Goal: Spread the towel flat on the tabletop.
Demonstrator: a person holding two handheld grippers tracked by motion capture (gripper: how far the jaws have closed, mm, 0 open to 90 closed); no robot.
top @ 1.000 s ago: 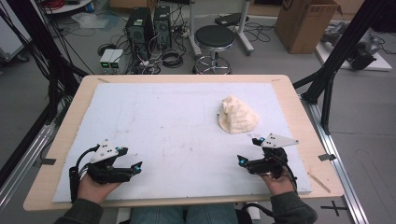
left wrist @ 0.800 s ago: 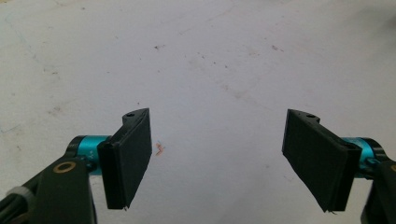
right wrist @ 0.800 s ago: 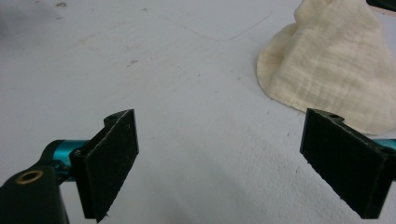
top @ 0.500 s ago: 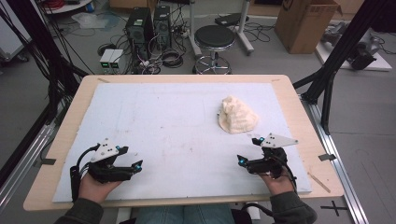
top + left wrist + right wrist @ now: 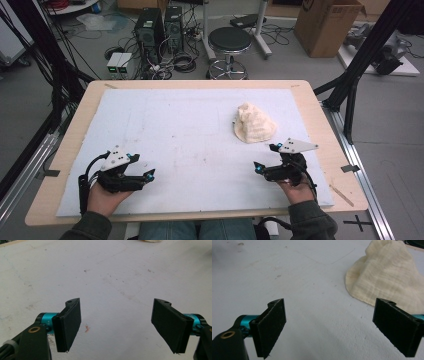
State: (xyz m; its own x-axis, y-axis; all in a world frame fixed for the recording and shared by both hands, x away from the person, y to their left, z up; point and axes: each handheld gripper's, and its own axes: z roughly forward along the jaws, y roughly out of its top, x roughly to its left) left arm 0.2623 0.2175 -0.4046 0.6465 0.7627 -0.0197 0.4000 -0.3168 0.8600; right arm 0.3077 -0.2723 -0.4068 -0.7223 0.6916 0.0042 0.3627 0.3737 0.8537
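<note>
Left hand-held gripper: near left of the tabletop, jaws spread wide, nothing between them; in the left gripper view bare white mat lies ahead.
Right hand-held gripper: near right, also spread wide and empty; in the right gripper view the cloth sits just beyond its right jaw.
White mat: covers most of the tabletop, lightly scuffed.
Cloth: cream, bunched into a soft mound, right of centre, just beyond the right hand-held gripper; apart from both.
Risk: a pinch on the mound's peak may catch one loose layer, so the cloth slips free or drags; its folds are hard to read from here.
Beyond: stool on the floor.
</note>
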